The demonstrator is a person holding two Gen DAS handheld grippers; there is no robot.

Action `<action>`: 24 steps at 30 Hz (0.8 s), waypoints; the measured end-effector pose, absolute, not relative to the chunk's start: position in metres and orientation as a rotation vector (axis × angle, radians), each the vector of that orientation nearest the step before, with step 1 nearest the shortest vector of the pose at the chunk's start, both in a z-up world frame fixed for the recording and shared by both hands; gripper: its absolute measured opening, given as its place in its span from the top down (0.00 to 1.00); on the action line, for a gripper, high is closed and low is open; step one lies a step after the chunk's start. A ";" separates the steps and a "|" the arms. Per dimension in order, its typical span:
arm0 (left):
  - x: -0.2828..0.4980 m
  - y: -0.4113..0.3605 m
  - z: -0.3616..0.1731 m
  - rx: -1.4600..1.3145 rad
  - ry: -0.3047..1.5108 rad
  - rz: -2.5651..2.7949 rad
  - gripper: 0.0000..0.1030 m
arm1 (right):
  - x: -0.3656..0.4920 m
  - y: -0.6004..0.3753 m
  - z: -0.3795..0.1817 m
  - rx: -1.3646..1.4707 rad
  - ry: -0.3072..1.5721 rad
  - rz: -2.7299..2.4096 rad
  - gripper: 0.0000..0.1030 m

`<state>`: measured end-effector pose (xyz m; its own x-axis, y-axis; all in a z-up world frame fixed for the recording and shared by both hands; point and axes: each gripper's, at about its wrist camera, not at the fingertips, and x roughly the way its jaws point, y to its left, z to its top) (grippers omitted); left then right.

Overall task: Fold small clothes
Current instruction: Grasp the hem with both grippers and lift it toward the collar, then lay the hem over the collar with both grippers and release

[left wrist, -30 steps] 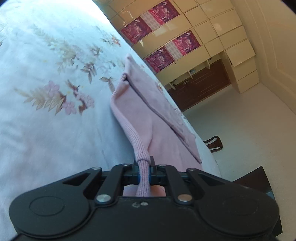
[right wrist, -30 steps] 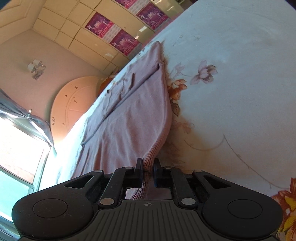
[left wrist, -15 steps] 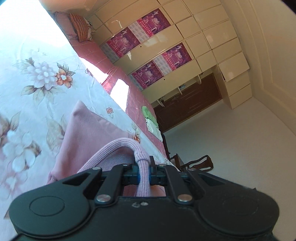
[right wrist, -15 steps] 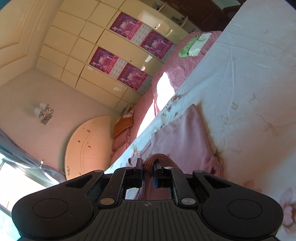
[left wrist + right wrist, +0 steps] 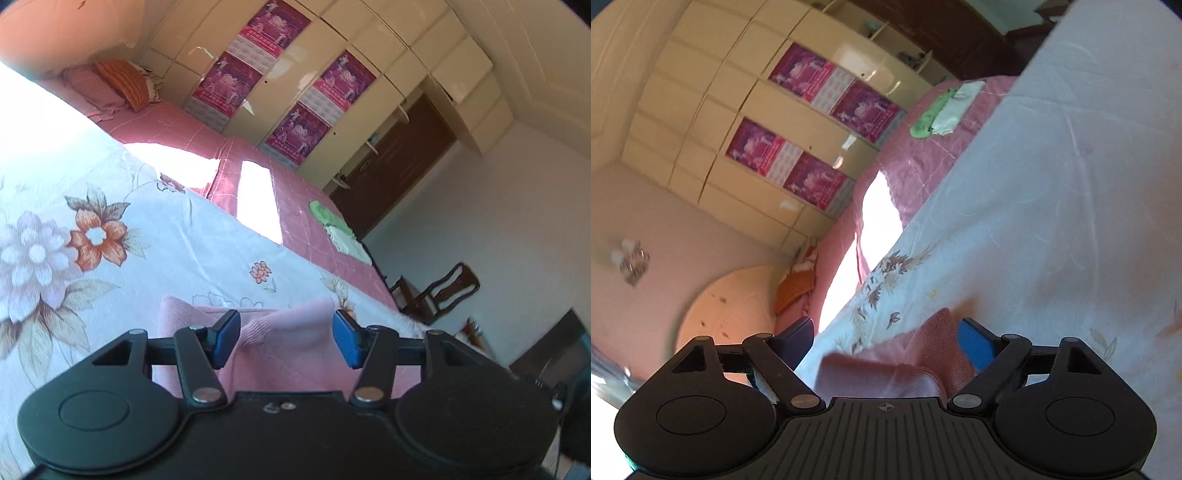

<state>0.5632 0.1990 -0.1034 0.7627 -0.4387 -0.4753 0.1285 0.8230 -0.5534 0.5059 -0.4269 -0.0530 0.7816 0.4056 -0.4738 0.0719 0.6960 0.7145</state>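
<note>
On floral sheet point(image 5: 155, 236), pink garment point(image 5: 284, 343), orientation unclear

Left gripper point(image 5: 284, 334): black plastic body, two round caps at the rear corners, scissor-link arms with silver pivot screws, triangular cutouts in the outer links, blue pads on the fingertips point(image 5: 224, 339). Right gripper point(image 5: 886, 341): same build, ribbed centre plate with a small crosshair mark. Its right pad is blue; the left one looks dark, probably shadow.
</note>
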 end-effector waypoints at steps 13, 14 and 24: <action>0.589 0.158 -0.112 -0.125 0.736 -0.343 0.89 | 0.543 -0.309 -0.089 0.099 0.788 0.250 0.88; 0.580 0.159 -0.107 -0.133 0.685 -0.336 0.90 | 0.539 -0.307 -0.088 0.077 0.753 0.251 0.90; 0.568 0.166 -0.097 -0.250 0.554 -0.208 0.91 | 0.537 -0.301 -0.089 0.128 0.575 0.156 0.91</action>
